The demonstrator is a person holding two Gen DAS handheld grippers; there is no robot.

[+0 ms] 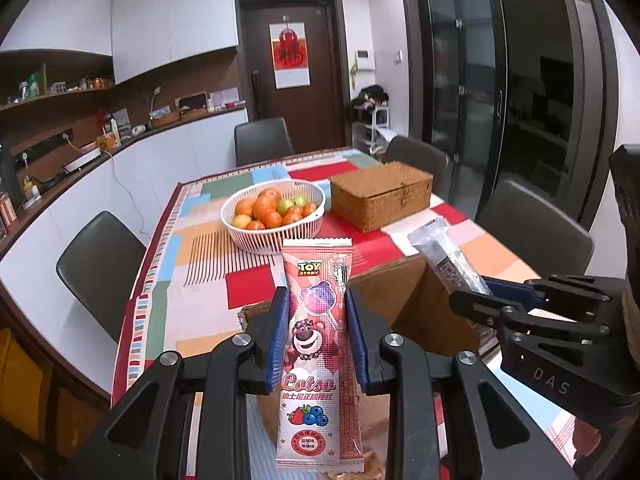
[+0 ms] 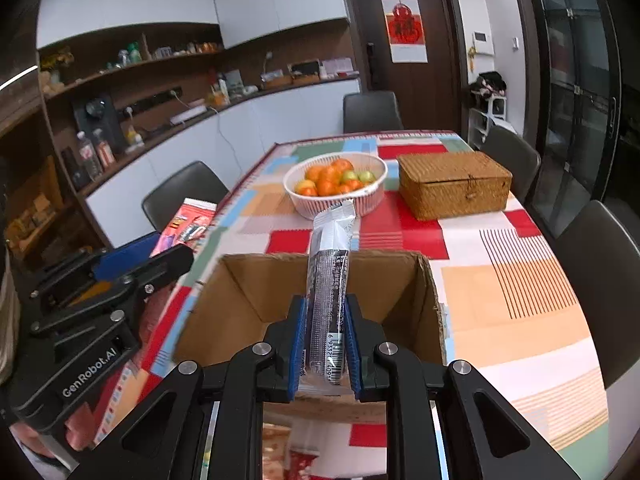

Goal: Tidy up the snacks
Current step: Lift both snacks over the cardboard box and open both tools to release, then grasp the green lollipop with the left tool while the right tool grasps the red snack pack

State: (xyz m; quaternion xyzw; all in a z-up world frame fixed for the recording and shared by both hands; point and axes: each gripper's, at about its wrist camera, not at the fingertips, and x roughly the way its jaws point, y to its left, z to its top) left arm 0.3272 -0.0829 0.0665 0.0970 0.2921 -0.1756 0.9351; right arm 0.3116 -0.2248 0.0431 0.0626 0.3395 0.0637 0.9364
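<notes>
My left gripper point(image 1: 317, 300) is shut on a pink Lotso snack packet point(image 1: 318, 344), held upright above the near left part of an open cardboard box point(image 1: 404, 292). My right gripper point(image 2: 326, 308) is shut on a grey and black snack packet point(image 2: 330, 272), held upright over the box's point(image 2: 248, 300) near edge. The grey packet point(image 1: 448, 260) and the right gripper point(image 1: 504, 296) also show in the left wrist view at right. The left gripper point(image 2: 168, 248) with its pink packet point(image 2: 188, 226) shows at left in the right wrist view.
A white basket of oranges and green fruit point(image 1: 274, 212) and a closed wicker box point(image 1: 382, 196) stand beyond the cardboard box on the colourful tablecloth point(image 2: 500, 280). Dark chairs point(image 1: 98, 264) ring the table. A counter point(image 1: 120, 148) runs along the left wall.
</notes>
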